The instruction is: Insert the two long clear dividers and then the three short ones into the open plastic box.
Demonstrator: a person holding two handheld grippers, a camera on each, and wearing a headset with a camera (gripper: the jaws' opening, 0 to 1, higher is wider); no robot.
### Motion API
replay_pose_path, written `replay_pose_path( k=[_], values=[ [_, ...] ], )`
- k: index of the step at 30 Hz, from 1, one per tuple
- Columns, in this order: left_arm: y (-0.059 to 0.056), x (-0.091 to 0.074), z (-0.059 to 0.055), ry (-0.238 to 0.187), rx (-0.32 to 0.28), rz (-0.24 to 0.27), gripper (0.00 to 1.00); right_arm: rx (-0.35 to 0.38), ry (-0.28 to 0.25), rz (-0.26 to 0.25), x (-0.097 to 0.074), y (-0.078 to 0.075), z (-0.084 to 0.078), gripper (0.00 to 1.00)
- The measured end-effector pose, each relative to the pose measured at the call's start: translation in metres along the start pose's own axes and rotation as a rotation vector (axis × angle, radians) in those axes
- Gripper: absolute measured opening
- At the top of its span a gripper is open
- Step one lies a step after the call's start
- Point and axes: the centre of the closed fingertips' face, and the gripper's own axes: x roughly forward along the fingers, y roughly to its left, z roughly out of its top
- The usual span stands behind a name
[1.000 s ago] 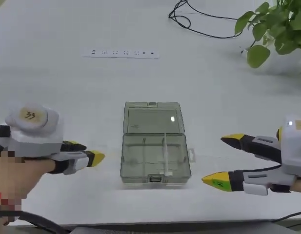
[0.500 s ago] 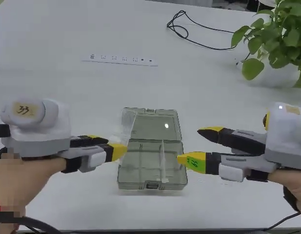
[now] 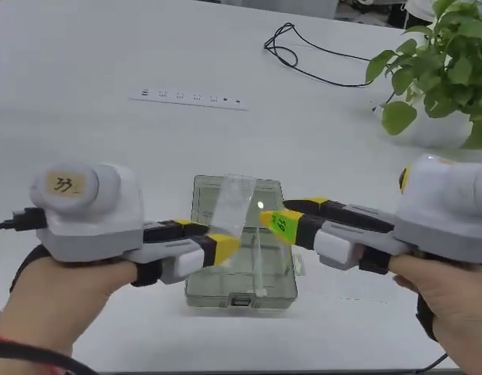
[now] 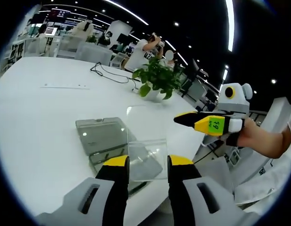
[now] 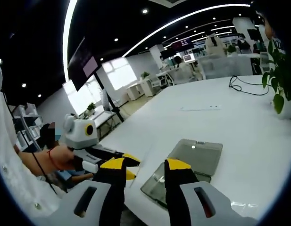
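Workbench from the head view: an open plastic box [image 3: 219, 294] sits at centre with its lid laid back, and one clear strip [image 3: 261, 256] stands inside it, running front to back. The left gripper [image 3: 209, 236] comes in from the left with its jaws closed on a clear divider [image 3: 234, 201]. The divider rises from the tips, tilted, above the box's left half. The right gripper [image 3: 286, 212] reaches in from the right with its jaws apart and empty, its tips just beside the divider's right edge.

Left gripper view: the divider [image 4: 146, 134] stands up out of the left gripper [image 4: 146, 162], gripped at its lower end, long axis pointing away from the jaws. The box [image 4: 95, 136] lies beyond and below. The right gripper [image 4: 202, 123] hovers near the sheet's upper right.

Right gripper view: the right gripper [image 5: 146, 165] is spread with nothing between its jaws, and the box [image 5: 202, 155] is just ahead to the right.

The divider probably has to be tipped level along the box before it goes in.
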Motion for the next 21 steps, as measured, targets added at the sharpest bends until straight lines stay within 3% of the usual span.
replay_pose_path(
  k=[5,9,18,21],
  values=[
    [-0.008,0.005,-0.001,0.002,0.019,-0.021,0.30,0.013,0.026,0.003,0.008,0.007,-0.009,0.27],
    [-0.010,0.006,0.000,0.005,0.039,-0.030,0.30,0.024,0.059,-0.021,0.015,0.002,-0.020,0.21],
    [-0.012,0.006,0.001,0.015,0.074,-0.037,0.30,0.085,0.070,-0.037,0.026,0.003,-0.027,0.14],
    [-0.011,0.006,0.000,0.017,0.082,-0.027,0.30,0.121,0.069,-0.063,0.027,0.001,-0.028,0.08]
  ],
)
